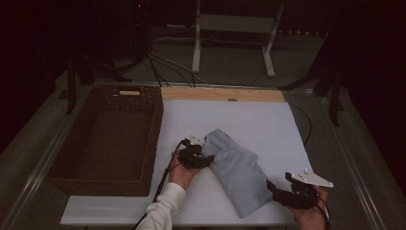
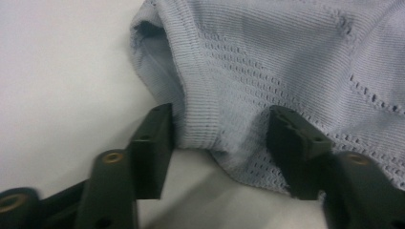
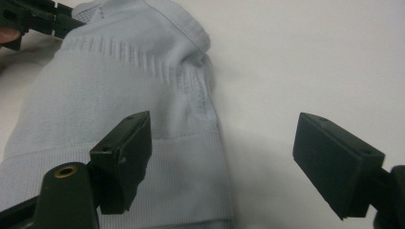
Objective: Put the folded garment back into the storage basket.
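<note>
On the white table (image 1: 268,120), beside the wicker basket (image 1: 107,139), lay the folded pale-blue garment (image 1: 237,172). The left gripper (image 2: 217,143) straddled its ribbed edge, pads seemingly pinching it; the right gripper (image 3: 219,162) stood open, grasping nothing. Judging by this, gripping was underway, and next the right needed to clamp the hem.

Wicker basket (image 1: 107,139) (brown) left of white board (image 1: 268,124)

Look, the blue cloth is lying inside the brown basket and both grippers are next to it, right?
Not quite. The cloth lies on the white table, to the right of the basket, not inside it; the high view shows this. The rest holds: the left gripper is at the cloth's upper end with cloth between its jaws, and the right gripper sits by its lower end.
</note>
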A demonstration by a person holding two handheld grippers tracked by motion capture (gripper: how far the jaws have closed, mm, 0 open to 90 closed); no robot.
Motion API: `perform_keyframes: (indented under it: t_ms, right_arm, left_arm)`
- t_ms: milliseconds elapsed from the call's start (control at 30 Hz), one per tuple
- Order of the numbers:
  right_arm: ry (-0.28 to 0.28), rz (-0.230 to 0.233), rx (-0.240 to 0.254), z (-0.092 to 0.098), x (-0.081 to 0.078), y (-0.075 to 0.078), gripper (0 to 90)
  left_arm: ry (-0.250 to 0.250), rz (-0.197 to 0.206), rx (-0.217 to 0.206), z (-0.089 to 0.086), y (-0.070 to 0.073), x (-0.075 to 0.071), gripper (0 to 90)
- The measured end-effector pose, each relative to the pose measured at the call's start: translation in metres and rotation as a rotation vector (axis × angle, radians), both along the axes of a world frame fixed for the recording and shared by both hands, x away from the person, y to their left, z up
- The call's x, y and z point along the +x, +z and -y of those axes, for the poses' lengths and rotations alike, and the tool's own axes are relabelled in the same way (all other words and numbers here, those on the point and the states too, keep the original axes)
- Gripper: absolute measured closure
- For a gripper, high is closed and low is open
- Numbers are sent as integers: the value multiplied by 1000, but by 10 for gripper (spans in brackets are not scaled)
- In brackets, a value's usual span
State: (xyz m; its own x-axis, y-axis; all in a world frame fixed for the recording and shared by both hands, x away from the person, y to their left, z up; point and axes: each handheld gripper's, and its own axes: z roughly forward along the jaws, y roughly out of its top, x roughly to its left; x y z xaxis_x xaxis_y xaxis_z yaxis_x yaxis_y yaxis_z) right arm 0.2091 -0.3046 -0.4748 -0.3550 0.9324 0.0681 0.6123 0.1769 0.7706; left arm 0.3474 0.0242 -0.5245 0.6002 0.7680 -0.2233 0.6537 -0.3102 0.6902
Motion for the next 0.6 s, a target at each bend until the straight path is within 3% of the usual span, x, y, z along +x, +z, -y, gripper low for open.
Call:
perform_keyframes:
  t_ms: [267, 433, 600]
  right_arm:
    - [-13, -30, -7, 4, 2, -1, 241]
    - [-38, -73, -38, 4, 5, -6, 270]
    - [-40, -96, -48, 4, 8, -9, 291]
  left_arm:
    - [-31, -35, -21, 4, 0, 0, 749]
    - [-35, -45, -30, 0, 2, 2, 815]
    - [-27, -42, -38, -4, 6, 2, 821]
